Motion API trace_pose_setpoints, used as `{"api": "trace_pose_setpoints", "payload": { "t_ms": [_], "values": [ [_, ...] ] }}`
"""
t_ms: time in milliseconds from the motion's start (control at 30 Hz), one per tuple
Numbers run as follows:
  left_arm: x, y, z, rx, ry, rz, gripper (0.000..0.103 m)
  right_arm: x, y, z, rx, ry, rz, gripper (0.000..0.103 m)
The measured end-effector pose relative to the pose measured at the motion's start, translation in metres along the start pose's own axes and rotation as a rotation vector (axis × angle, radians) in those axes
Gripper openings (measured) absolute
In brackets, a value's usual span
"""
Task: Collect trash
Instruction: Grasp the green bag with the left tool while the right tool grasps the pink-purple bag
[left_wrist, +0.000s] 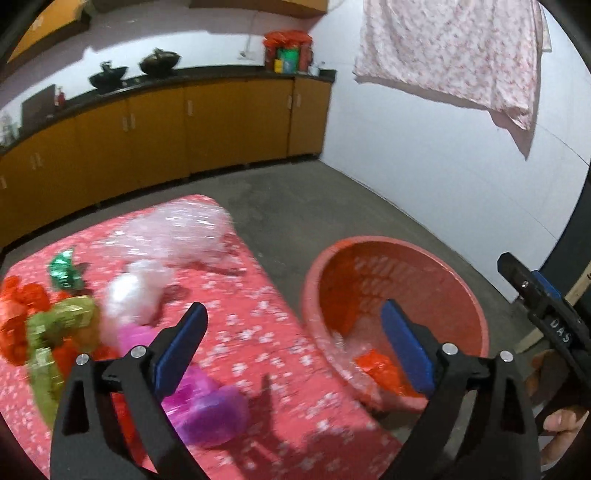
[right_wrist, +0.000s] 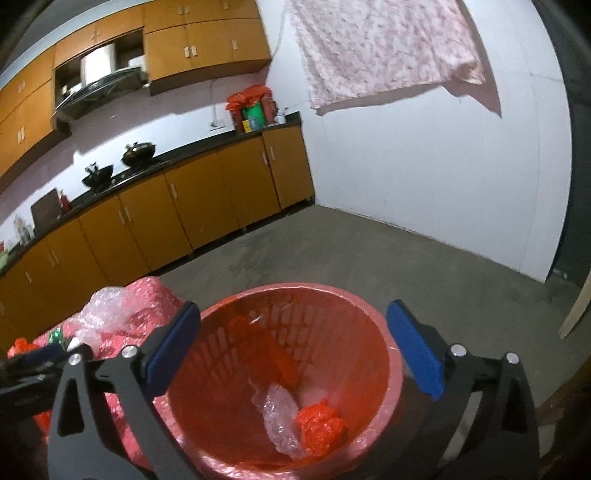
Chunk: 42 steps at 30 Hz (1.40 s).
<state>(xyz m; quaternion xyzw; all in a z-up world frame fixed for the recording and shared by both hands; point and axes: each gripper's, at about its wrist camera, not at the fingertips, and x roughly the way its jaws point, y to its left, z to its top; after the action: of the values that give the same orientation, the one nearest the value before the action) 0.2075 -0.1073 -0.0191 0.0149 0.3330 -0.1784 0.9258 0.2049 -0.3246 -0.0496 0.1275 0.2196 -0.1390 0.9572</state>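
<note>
The left gripper has its jaws spread wide with nothing between them, hovering over the edge of the tabletop, which is covered with a pink flowered cloth. The right gripper is likewise wide and empty, held directly above the red basket that stands on the floor just beside the tabletop.

On the tabletop lie scattered pieces of trash: a purple wrapper close under the left gripper, a white crumpled bag, a sheet of bubble wrap toward the far edge, a green foil wrapper, a yellow-green wrapper and an orange wrapper at the left side. These shapes are blurred in the left wrist view.

Inside the basket, on its bottom, rest a red crumpled bag and a piece of clear bubble wrap, touching each other.

Behind, orange cabinets run along the wall, with two black woks on the counter, and a pink flowered sheet hangs on the white wall
</note>
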Motion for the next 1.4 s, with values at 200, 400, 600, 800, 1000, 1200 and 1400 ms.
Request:
{"api": "trace_pose_setpoints", "payload": {
  "t_ms": [200,400,600,800,1000,1200,1400],
  "values": [
    [-0.042,0.037,-0.011,-0.017,-0.081,0.108,0.098,-0.009,0.039,-0.006,-0.079,0.009,0.053,0.099],
    [-0.072,0.091,-0.027,-0.086,-0.117,0.242,0.099,-0.016,0.092,-0.020,-0.145,0.062,0.202,0.099],
    [-0.087,0.146,-0.049,-0.185,-0.107,0.351,0.099,-0.014,0.155,-0.046,-0.222,0.146,0.337,0.098],
    [-0.098,0.181,-0.069,-0.246,-0.108,0.415,0.099,-0.006,0.205,-0.076,-0.326,0.228,0.409,0.092],
    [-0.097,0.192,-0.077,-0.258,-0.102,0.421,0.099,0.010,0.231,-0.095,-0.388,0.280,0.400,0.091],
    [-0.092,0.190,-0.081,-0.251,-0.100,0.396,0.099,0.022,0.244,-0.109,-0.442,0.320,0.396,0.085],
    [-0.078,0.179,-0.074,-0.231,-0.093,0.361,0.099,0.028,0.244,-0.112,-0.444,0.354,0.423,0.065]
  ]
}}
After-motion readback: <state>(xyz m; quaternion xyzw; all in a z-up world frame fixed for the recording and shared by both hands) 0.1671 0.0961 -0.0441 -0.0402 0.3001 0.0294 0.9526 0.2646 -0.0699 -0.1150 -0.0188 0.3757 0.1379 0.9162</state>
